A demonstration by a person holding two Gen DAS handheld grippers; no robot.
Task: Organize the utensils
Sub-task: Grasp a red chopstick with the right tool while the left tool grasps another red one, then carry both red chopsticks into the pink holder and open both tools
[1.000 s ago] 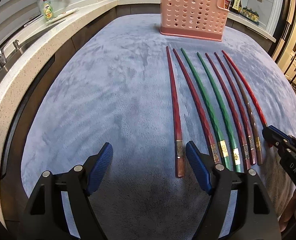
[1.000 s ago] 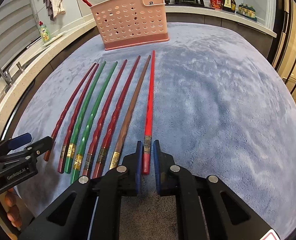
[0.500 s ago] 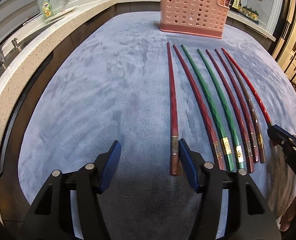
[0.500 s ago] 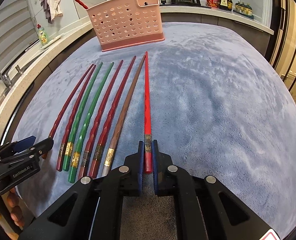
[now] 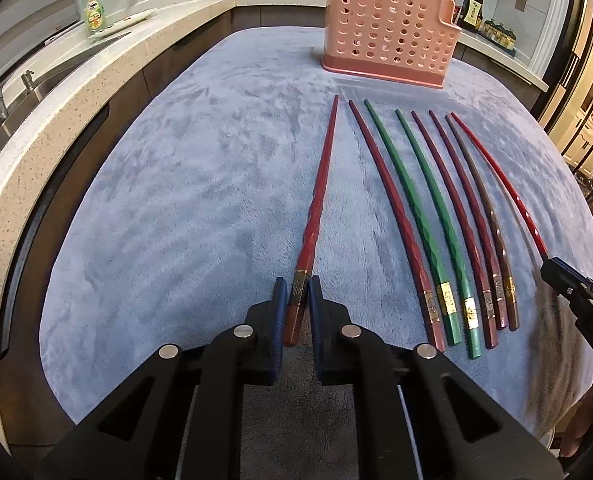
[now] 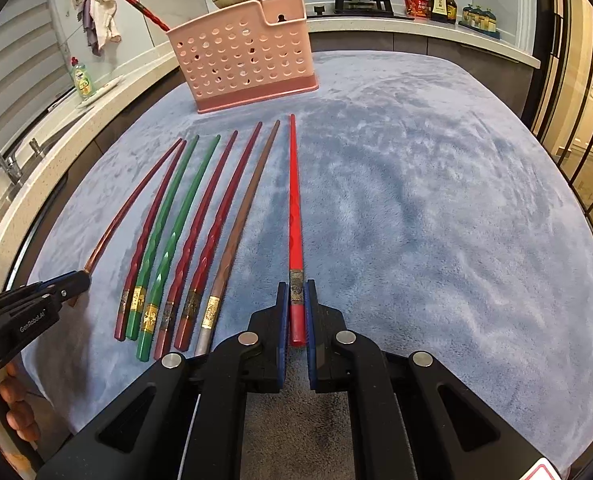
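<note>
At twelve o'clock from your left gripper (image 5: pixel 297 304), the dark red chopstick (image 5: pixel 316 216) is clamped at its butt; your right gripper (image 6: pixel 296 308) clamps the bright red chopstick (image 6: pixel 295 208) likewise.

Pink perforated utensil basket (image 6: pixel 248 56); red chopstick (image 6: pixel 295 208); dark-red chopstick (image 5: pixel 316 212); green chopsticks (image 6: pixel 168 236), gold-banded; grey-blue plush cloth (image 6: pixel 416 208).

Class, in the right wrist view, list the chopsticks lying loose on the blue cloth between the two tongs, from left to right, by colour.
Dark red chopstick → two green chopsticks → two dark red twisted chopsticks → brown chopstick.
</note>
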